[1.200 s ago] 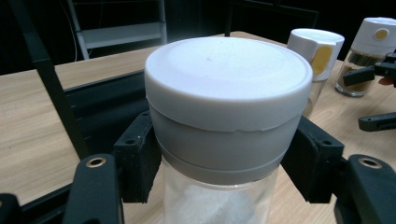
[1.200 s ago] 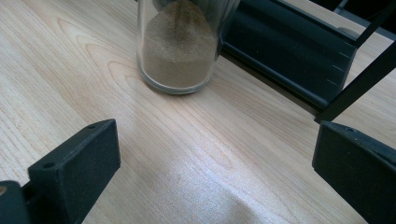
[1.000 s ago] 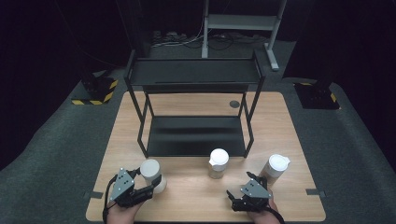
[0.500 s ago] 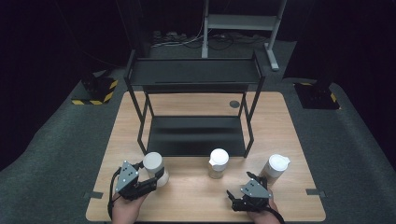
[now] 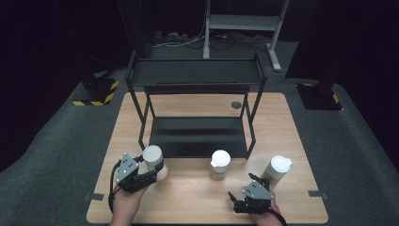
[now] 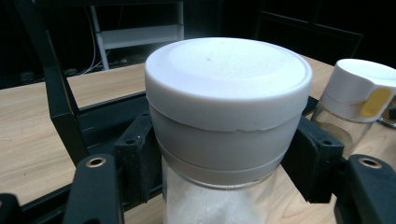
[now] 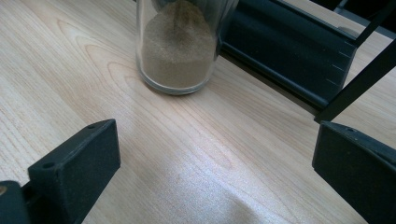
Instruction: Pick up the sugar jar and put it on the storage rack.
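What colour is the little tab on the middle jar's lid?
Yellow. The tab on the white lid shows best in the left gripper view.

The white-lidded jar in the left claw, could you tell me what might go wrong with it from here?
1. The left claw grips the white-lidded jar just under its lid; a smooth glass body might slip.
2. The black shelf rack stands close behind; the jar could knock its post.
3. The yellow-tabbed jar stands close and could get bumped.
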`<state>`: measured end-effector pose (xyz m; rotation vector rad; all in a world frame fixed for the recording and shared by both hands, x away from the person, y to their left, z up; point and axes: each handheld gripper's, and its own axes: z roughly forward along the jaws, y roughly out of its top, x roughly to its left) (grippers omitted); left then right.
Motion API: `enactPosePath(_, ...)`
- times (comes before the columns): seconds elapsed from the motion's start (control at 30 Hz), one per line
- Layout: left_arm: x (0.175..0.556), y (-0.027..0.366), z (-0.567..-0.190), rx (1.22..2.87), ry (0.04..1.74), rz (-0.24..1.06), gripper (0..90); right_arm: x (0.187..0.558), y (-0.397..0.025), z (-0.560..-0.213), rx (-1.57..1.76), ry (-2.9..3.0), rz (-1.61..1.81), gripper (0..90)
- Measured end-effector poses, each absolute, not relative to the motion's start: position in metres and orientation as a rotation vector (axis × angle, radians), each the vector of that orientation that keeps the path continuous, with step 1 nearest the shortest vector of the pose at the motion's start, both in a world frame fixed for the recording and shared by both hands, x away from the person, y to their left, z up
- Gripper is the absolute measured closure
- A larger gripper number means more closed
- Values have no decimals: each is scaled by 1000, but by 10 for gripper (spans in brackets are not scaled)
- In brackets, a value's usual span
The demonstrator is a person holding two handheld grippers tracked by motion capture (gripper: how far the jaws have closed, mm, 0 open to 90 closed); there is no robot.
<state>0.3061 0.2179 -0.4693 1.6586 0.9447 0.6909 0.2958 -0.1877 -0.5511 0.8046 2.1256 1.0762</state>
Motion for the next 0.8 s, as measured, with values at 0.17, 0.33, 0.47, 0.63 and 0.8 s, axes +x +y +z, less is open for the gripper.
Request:
enactPosePath(0.17,312,215,-470,1679,953,697,350,296,-188,-551,803,2126,1076,3)
enactPosePath(0.33,319,213,-470,1681,959,704,349,296,-188,-551,805,2125,1078,3)
enactPosePath(0.47,325,211,-468,1680,961,705,350,296,-188,-551,804,2125,1078,3)
enactPosePath(0.63,331,209,-465,1680,961,712,350,296,-188,-551,805,2127,1080,3)
enactPosePath(0.8,338,207,-462,1678,966,715,350,296,-188,-551,802,2129,1080,3)
